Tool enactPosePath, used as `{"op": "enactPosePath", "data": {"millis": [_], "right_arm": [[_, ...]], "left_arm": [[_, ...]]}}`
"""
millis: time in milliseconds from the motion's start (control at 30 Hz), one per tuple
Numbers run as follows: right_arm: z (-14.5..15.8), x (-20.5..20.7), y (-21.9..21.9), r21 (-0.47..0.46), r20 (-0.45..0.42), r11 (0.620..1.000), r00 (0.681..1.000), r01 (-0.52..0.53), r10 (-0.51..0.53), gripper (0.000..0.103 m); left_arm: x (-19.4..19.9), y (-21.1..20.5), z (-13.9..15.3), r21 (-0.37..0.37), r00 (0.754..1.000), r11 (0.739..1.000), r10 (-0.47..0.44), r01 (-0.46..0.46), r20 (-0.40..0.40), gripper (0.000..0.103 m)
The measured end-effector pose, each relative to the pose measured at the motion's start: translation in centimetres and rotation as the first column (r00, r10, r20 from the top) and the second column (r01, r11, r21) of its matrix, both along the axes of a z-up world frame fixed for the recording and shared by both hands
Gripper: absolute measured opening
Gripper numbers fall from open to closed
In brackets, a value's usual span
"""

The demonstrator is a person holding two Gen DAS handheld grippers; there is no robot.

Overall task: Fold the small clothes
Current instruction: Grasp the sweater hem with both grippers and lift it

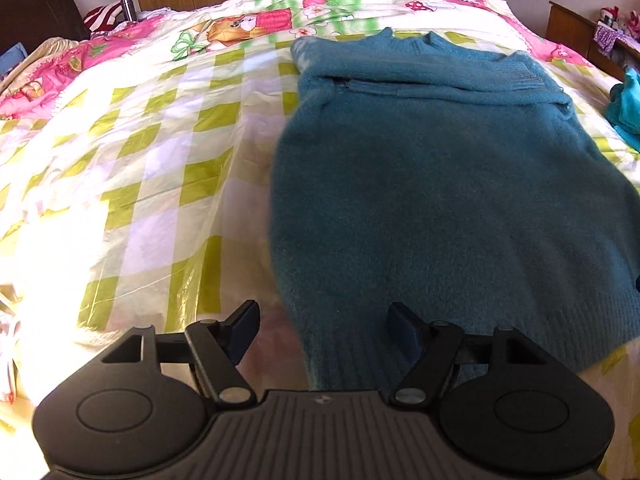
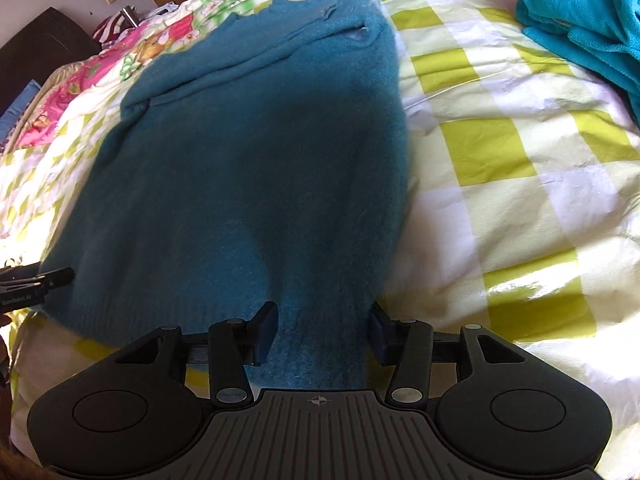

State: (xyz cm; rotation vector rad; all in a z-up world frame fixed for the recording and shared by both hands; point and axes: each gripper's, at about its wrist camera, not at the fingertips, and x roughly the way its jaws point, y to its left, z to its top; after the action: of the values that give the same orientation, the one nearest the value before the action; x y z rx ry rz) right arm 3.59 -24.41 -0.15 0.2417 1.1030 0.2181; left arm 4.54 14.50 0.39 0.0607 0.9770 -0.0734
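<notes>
Teal knit sweater [image 1: 452,184] flat on checked bedspread [image 1: 132,168], sleeves already crossed below collar, hem at near bed edge, presumably ready for a lengthwise fold. Left gripper [image 1: 322,330] wide open over left hem corner, gripping nothing. Right gripper [image 2: 323,330] partly open astride right hem corner, pads clear of fabric. Second teal garment [image 2: 580,28] aside at upper right, probably awaiting folding.

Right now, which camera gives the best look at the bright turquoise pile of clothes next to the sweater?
The right wrist view: the turquoise pile fills its top right corner, folds visible, apart from the teal sweater. The left wrist view catches only a sliver at its right edge.
</notes>
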Motion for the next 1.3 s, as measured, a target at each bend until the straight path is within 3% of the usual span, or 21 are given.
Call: {"op": "enactPosePath", "data": {"millis": [167,333,367,500,667,800,900,1000,1133,1200,1300], "right_arm": [[-0.3,0.8,1.0,0.019,0.026,1.0,0.999,-0.024,0.024,0.047],[-1.0,1.4,0.8,0.059,0.016,0.998,1.0,0.012,-0.013,0.047],[-0.9,1.4,0.8,0.061,0.016,0.998,1.0,0.014,-0.015,0.045],[-0.9,1.5,0.3,0.089,0.017,0.995,0.999,0.038,-0.04,0.016],[0.5,0.9,-0.5,0.168,0.034,0.983,0.997,0.069,-0.075,0.014],[3.0,-1.1,-1.8,0.264,0.083,0.962,0.992,0.07,-0.095,0.013],[4.4,-2.6,-2.4,0.309,0.091,0.949,0.991,0.069,-0.102,0.013],[5.5,-4.1,-3.0,0.363,0.074,0.929,0.992,0.07,-0.104,0.013],[7.5,-4.0,-3.6,0.502,0.081,0.861,0.987,0.078,-0.137,0.012],[8.7,-2.5,-3.7,0.543,0.125,0.838,0.98,0.062,-0.154,0.012],[10.7,1.7,-3.9,0.573,0.201,0.818,0.958,0.054,-0.204,0.012]], "left_arm": [[0.7,1.0,-1.2,-0.102,0.998,0.994,0.021,-0.028,-0.061,0.08],[1.3,1.3,-0.9,-0.163,0.996,0.986,0.029,-0.043,-0.086,0.053],[1.8,1.2,-1.1,-0.167,0.995,0.985,0.034,-0.05,-0.098,0.05],[3.0,1.5,-1.1,-0.252,0.989,0.963,0.058,-0.091,-0.135,0.024],[0.3,0.0,1.8,-0.275,0.997,0.961,-0.024,0.002,-0.076,0.023],[-2.2,0.0,3.6,-0.346,0.997,0.938,-0.015,-0.011,-0.072,0.023],[-4.2,0.3,4.8,-0.432,0.998,0.901,-0.005,-0.024,-0.067,0.023],[-5.0,0.7,6.3,-0.54,0.999,0.841,0.005,-0.026,-0.039,0.023],[-1.9,1.1,8.6,-0.636,0.998,0.771,0.016,0.024,0.057,0.023],[1.1,1.5,9.9,-0.645,0.992,0.762,0.036,0.05,0.12,0.023],[6.3,2.1,10.9,-0.63,0.979,0.775,0.077,0.061,0.19,0.023]]}}
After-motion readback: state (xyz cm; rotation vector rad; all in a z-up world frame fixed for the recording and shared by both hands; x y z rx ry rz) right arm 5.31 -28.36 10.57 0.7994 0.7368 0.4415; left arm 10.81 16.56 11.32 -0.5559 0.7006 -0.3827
